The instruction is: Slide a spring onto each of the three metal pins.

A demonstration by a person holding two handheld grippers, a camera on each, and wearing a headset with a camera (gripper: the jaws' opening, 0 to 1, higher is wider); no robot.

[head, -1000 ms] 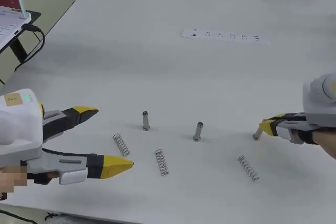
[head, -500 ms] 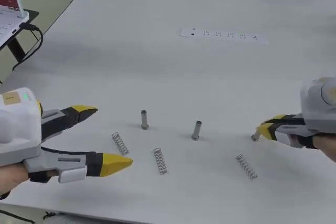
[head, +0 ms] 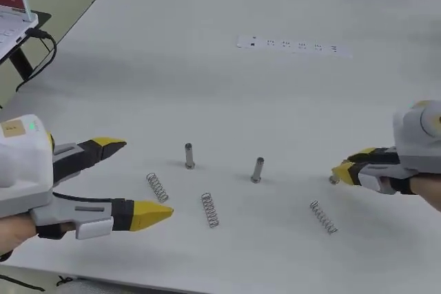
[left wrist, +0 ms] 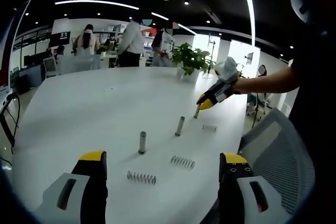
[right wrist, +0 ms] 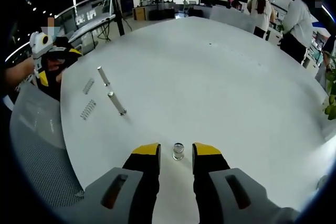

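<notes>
At the right of the white table [head: 275, 101], right gripper [head: 341, 170] low over the top, jaws parted narrowly with the right pin [right wrist: 178, 151] upright between the yellow tips; slim gap on either side in the right gripper view, so not clamped. Bare of any spring, that pin. Right spring [head: 323, 217] flat on the table just nearer than it and a little left of the gripper.

Further left, middle pin [head: 257, 169] and left pin [head: 189, 155] upright, well apart, both bare. Middle spring [head: 210, 210] and left spring [head: 157, 187] flat just nearer than the left pin, side by side, not touching.

At the near left, left gripper [head: 136, 177] spread wide, grasping nothing, tips aimed toward the left spring, nearer tip just beside it.

Near table edge close behind the springs and the left gripper; broad bare top beyond the pins up to a power strip [head: 293, 45] far off. Laptop [head: 10, 5] off the table's left edge.
</notes>
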